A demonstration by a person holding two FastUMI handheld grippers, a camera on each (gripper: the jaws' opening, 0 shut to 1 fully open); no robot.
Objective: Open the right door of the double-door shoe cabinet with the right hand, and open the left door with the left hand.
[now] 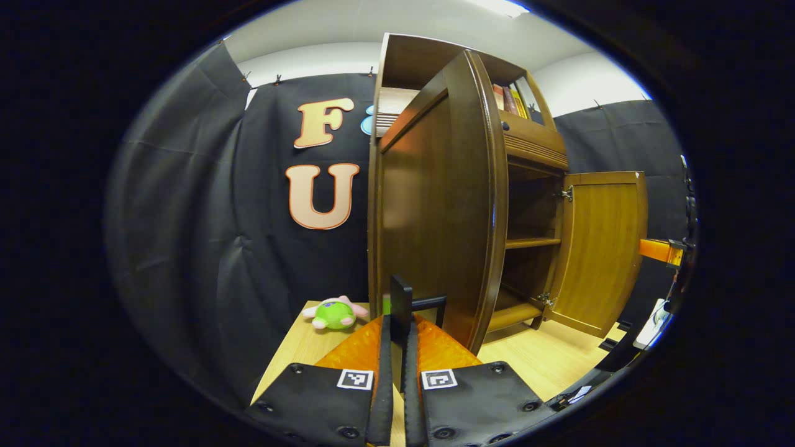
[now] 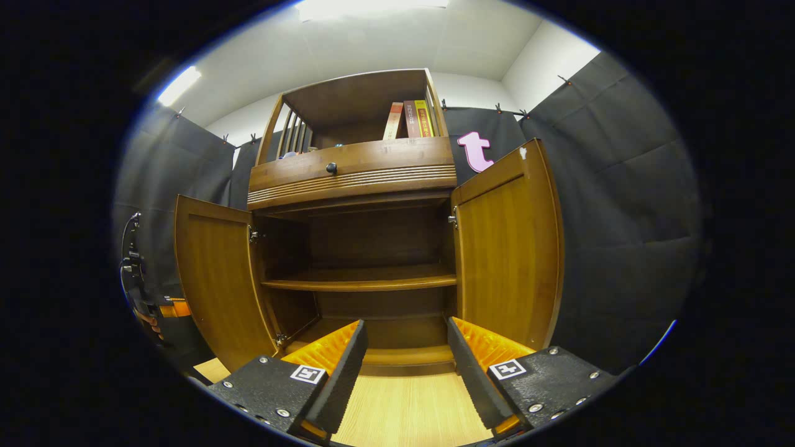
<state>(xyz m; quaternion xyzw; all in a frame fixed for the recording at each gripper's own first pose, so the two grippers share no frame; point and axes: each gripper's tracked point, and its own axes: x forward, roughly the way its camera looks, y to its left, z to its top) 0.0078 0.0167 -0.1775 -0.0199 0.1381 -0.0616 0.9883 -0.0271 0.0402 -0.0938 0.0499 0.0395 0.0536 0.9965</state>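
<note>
booth: dark cloth walls, pale wood floor.
cabinet point(image 2: 354, 180): straight ahead of right gripper point(image 2: 407, 354), both doors swung out.
left door point(image 1: 435, 205): just ahead of left gripper point(image 1: 397, 329), whose fingers pinch its dark handle point(image 1: 410, 304).
right door point(image 2: 506, 242): open, just ahead-right of right gripper.
right gripper: wide, empty.
handling: doors look stiff, hinged, light to swing; hold by handle.
toy point(image 1: 334, 312): ahead-left of left gripper.
</note>
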